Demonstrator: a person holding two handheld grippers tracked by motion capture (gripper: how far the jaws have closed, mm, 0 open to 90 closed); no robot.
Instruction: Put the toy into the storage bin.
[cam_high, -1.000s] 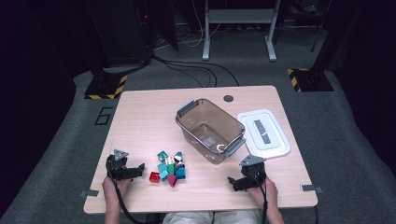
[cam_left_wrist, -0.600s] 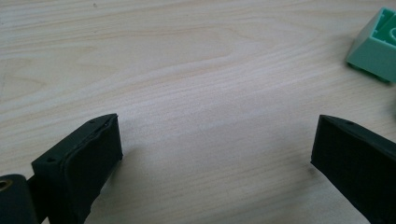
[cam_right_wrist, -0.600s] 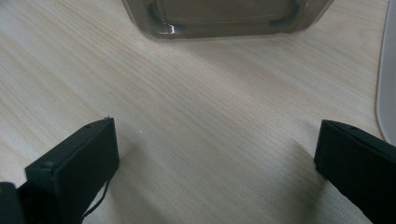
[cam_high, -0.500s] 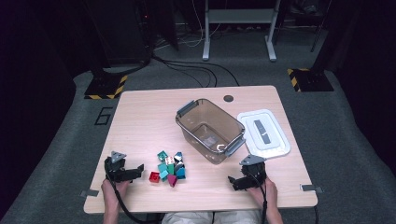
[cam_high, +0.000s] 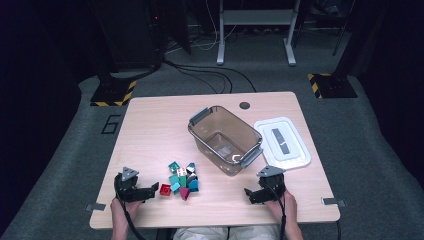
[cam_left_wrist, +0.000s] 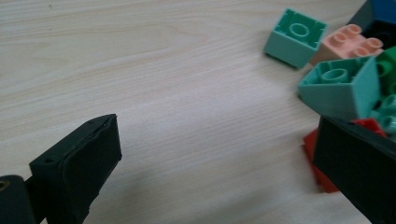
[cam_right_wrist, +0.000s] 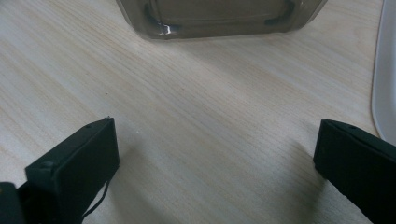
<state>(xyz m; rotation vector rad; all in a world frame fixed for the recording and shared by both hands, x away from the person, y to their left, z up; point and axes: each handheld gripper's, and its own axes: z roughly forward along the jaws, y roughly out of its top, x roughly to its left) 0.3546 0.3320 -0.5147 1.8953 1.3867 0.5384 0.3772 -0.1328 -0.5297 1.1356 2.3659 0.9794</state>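
A heap of toy bricks (cam_high: 181, 180) in teal, green, red, blue and peach lies on the wooden table (cam_high: 155, 130), left of centre near the front. My left gripper (cam_high: 150, 191) rests on the table just left of the heap, open, with bare wood between its jaws. In the left gripper view a red brick (cam_left_wrist: 317, 158) lies by the right jaw, and teal bricks (cam_left_wrist: 341, 86) sit beyond it. My right gripper (cam_high: 248, 195) stands open at the front right. A clear, empty bin (cam_high: 225, 138) stands ahead of it, its wall (cam_right_wrist: 219, 16) close in the right gripper view.
A white lid (cam_high: 282, 142) lies flat to the right of the bin, its edge (cam_right_wrist: 384, 70) at the right of the right gripper view. A round cable hole (cam_high: 244, 105) sits near the table's far edge. Dark floor, cables and stands surround the table.
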